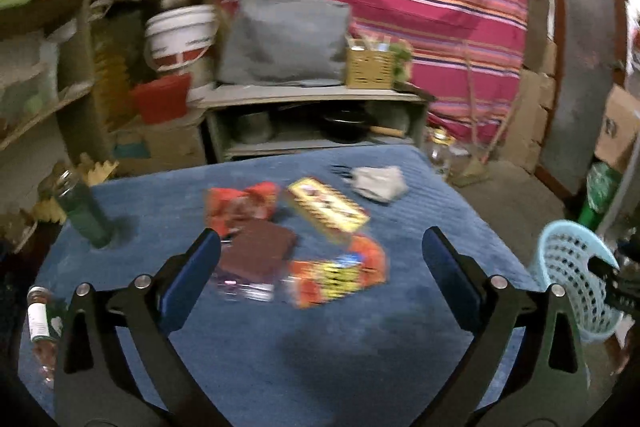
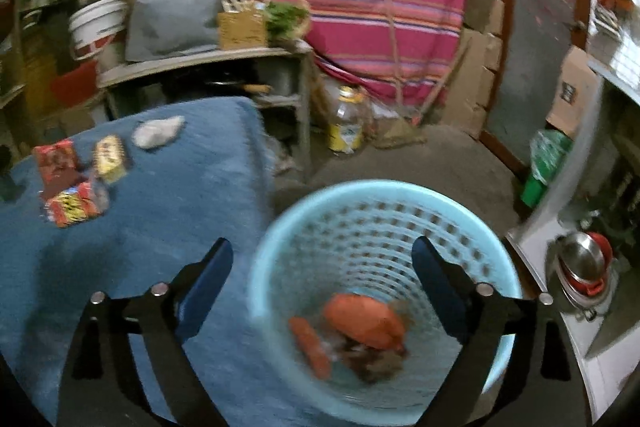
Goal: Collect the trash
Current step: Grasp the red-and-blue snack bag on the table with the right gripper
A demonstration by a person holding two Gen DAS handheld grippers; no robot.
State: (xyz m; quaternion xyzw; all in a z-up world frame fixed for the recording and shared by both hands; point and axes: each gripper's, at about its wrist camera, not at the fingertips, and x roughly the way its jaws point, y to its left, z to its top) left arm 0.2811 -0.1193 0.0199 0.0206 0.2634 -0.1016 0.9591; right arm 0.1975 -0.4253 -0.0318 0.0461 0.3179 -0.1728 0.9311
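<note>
Trash: wrappers heaped on our blue counter — orange ones in basket | left hand-held gripper angled down before heap, spread wide, empty | right hand-held gripper above basket — wide, empty

Motion blur smears the wrappers in the middle of the left wrist view, so their print cannot be read. At the right edge of that view the pale blue basket is cut off, only part of its wall showing. At lower left a small bottle lies partly behind a jaw arm. In the right wrist view the orange trash at the basket bottom, lower centre, is too blurred to identify. A crumpled grey lump at upper left stays indistinct.
</note>
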